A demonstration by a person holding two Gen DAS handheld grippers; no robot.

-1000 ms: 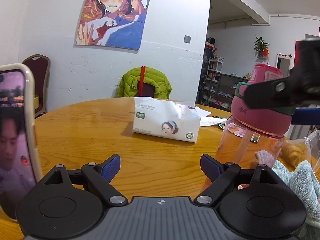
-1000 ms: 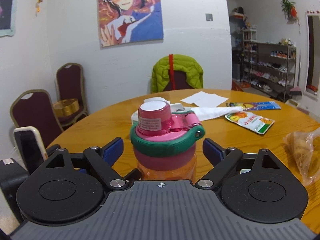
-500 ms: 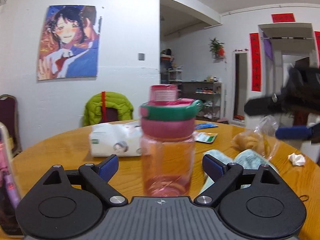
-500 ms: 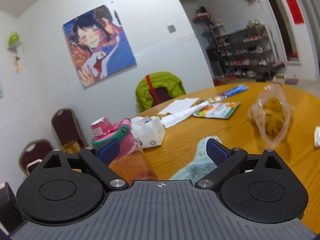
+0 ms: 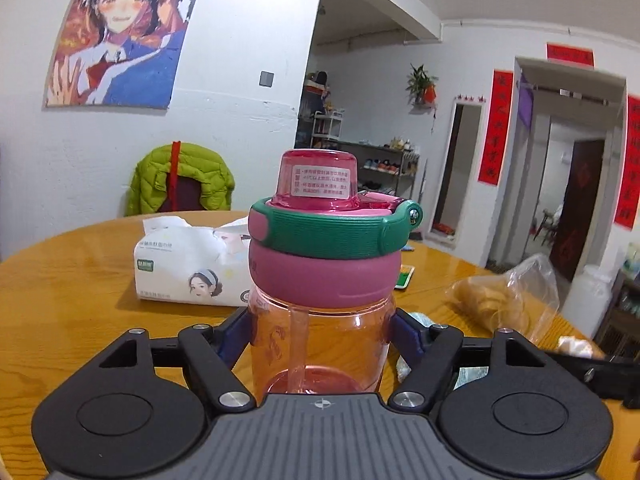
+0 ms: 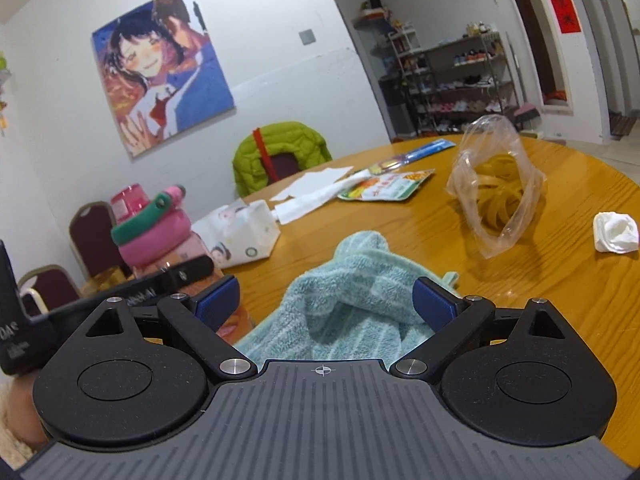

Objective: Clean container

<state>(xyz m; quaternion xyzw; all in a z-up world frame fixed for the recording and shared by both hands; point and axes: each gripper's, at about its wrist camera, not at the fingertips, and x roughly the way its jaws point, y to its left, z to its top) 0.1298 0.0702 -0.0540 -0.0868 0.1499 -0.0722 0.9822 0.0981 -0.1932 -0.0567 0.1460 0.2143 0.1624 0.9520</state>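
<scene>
Left gripper (image 5: 320,334) — pads pressed on both sides of the pink bottle (image 5: 320,320), holding it upright by its clear body, near the table's (image 5: 72,300) near edge. Green-banded lid on. Right gripper (image 6: 326,300) — jaws spread wide, the teal towel (image 6: 352,300) bunched between them; contact cannot be told. Tissue pack (image 5: 188,268) behind the bottle, left. Plastic bag (image 6: 496,188) on the right, a crumpled tissue (image 6: 614,232) farther right.

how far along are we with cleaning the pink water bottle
Early. The left tongs are shut on the bottle, which stands upright with its lid closed. The right tongs are open over the teal towel, not yet gripping it. Picking up the towel and wiping remain.
</scene>
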